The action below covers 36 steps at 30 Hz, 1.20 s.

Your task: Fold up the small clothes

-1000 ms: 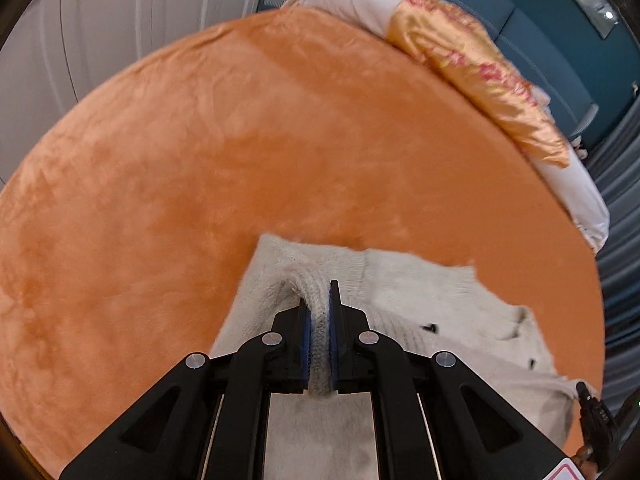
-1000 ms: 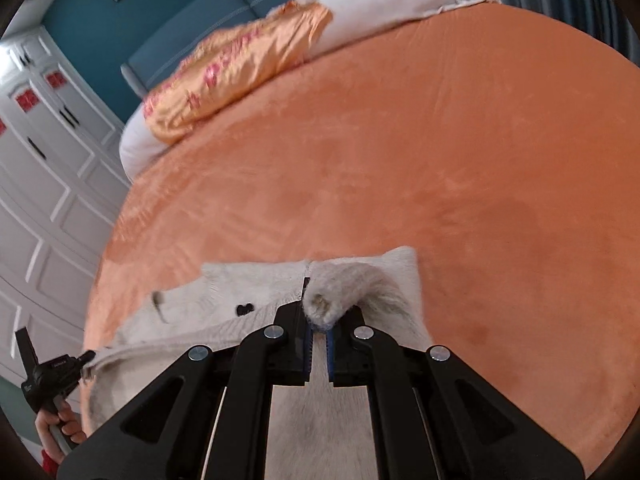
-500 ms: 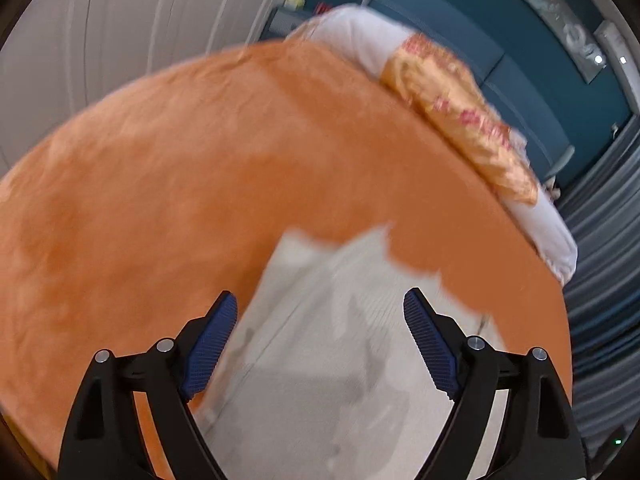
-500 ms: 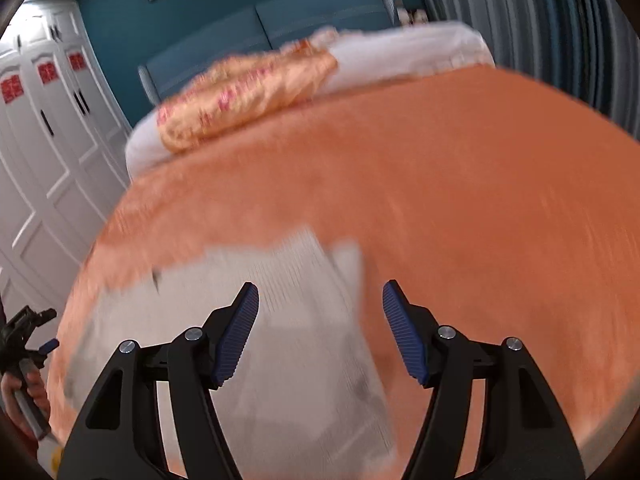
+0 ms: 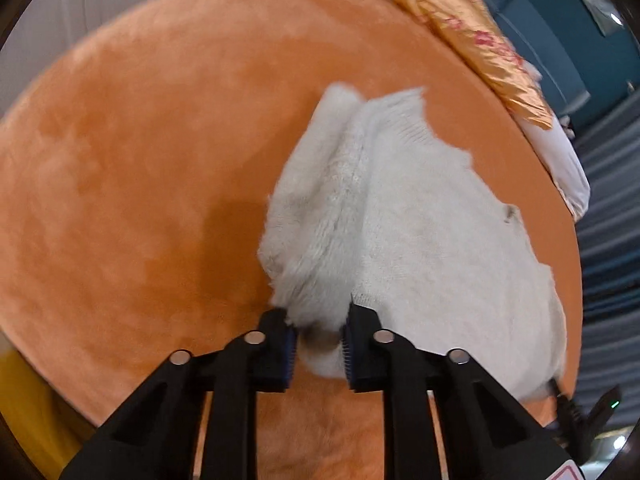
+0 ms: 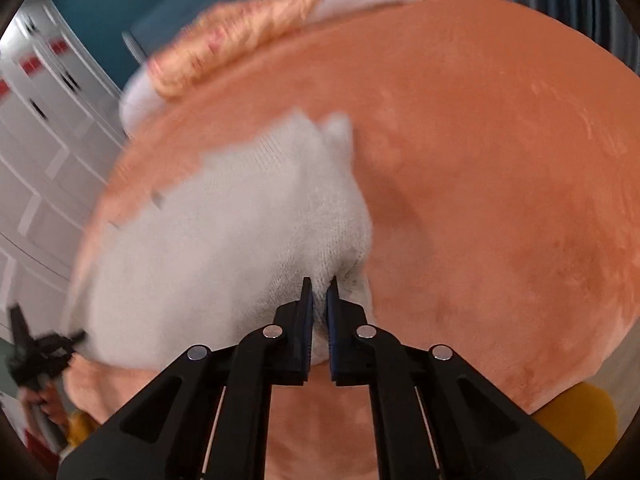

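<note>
Both tools have just closed, the left tool (image 5: 319, 338) and right tool (image 6: 319, 330) each clenching the sweater's (image 5: 400, 220) near edge on the bed (image 5: 140, 160); lifting evenly toward twelve o'clock should keep the fold square.

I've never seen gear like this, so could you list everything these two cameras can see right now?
sweater: one, white and fluffy, on the blanket, near edge pinched at two spots
blanket: one, orange, covers the bed
pillow: one, gold with red pattern, at the bed's far end
bedding: white, under the pillow
wall: teal, behind the bed
wardrobe: white, panelled, beside the bed
left gripper: black, blue pads, just closed on the sweater's near edge
right gripper: black, blue pads, just closed on the sweater's near edge
</note>
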Each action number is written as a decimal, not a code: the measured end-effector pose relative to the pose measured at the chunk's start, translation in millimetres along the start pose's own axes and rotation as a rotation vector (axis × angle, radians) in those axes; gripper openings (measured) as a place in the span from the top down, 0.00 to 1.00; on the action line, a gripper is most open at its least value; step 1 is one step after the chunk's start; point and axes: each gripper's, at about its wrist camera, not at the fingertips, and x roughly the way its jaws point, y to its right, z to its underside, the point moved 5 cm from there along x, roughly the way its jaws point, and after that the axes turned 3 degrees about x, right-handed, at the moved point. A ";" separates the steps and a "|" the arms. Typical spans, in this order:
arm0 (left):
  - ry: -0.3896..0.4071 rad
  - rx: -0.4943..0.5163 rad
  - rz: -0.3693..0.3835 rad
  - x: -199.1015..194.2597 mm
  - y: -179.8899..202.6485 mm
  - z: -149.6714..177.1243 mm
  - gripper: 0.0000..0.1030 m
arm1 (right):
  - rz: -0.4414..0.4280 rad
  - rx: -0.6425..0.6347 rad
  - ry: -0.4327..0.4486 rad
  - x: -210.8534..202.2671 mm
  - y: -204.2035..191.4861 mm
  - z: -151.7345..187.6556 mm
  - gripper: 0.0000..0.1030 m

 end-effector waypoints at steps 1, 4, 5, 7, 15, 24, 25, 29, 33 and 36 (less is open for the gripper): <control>0.014 0.033 -0.004 -15.9 -0.2 3.0 0.89 | -0.012 -0.007 0.020 -15.0 -1.5 -2.6 0.96; -0.013 0.067 -0.002 -42.5 -10.2 21.6 0.89 | -0.004 -0.047 0.004 -47.5 4.6 6.4 0.96; -0.036 0.071 -0.014 -45.2 -15.4 32.3 0.89 | 0.033 -0.065 -0.030 -53.2 13.2 17.9 0.97; -0.096 0.072 -0.059 -41.5 -31.5 59.4 0.89 | 0.083 -0.059 -0.108 -51.3 32.1 41.5 0.97; -0.076 0.080 -0.156 -44.3 -33.3 84.5 0.71 | 0.217 -0.105 -0.207 -38.2 41.2 68.5 0.94; 0.162 0.106 -0.034 -38.7 28.4 -38.5 0.15 | 0.056 -0.183 0.029 -4.7 -23.7 -34.4 0.39; 0.123 0.107 -0.023 -15.4 32.3 -46.5 0.15 | 0.069 -0.181 0.015 11.0 -25.9 -37.4 0.38; -0.027 0.124 -0.051 52.3 36.0 -48.7 0.24 | 0.212 -0.180 -0.082 71.7 -20.3 -36.2 0.68; 0.014 0.107 -0.013 43.7 37.0 -49.7 0.94 | 0.156 -0.283 -0.029 50.5 -44.9 -40.8 0.88; 0.127 0.108 0.019 7.9 42.1 -69.3 0.95 | 0.044 -0.293 0.090 8.4 -65.6 -65.2 0.89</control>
